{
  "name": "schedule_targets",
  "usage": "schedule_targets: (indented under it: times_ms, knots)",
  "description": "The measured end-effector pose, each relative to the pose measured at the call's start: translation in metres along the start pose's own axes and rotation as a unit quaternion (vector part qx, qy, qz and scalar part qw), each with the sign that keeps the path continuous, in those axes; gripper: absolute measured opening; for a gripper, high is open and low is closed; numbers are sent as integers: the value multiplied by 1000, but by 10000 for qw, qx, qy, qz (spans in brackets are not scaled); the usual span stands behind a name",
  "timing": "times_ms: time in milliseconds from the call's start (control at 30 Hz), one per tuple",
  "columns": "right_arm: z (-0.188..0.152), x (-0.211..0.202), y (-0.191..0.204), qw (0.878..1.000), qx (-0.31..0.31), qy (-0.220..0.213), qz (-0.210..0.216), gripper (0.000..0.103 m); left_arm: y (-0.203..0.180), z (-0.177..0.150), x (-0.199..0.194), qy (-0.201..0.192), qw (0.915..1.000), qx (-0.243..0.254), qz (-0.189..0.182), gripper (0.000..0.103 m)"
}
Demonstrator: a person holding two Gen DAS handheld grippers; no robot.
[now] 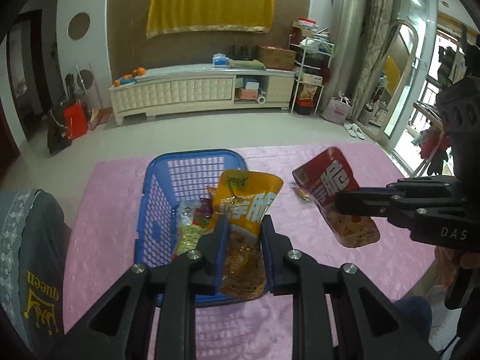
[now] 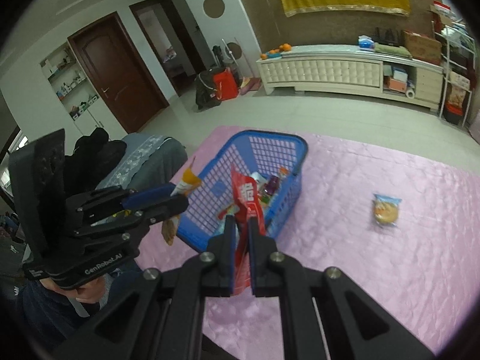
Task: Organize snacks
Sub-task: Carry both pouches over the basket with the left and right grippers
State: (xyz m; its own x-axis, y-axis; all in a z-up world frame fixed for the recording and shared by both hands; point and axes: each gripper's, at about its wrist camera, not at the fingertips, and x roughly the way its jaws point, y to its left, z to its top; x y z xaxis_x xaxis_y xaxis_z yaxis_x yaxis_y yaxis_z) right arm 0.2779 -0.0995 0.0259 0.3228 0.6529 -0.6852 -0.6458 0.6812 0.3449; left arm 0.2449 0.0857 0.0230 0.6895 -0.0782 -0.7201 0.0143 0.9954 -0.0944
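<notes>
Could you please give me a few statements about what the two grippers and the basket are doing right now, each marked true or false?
1. The left gripper is shut on a yellow snack bag. True.
2. The right gripper is open and holds nothing. False: it is shut on a red snack bag.
3. The blue basket already has small snacks inside. True.
4. A round pastry in a clear wrapper lies inside the basket. False: it lies on the pink tablecloth, apart from the basket.
5. The basket is red. False: it is blue.
</notes>
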Motion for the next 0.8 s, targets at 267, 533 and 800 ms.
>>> schedule_targets:
  times_ms: [267,533,800]
  knots:
    - [27,35,8,9999,-60,92,95,10,26,11,18,96,9997,-60,207,20]
    - [39,84,-10,9993,180,265,211,10,43,18,58,292,9993,-221,121,21]
    - [43,117,-35,9984,392,398,90,10,55,25,102,490,9984,-288,36,21]
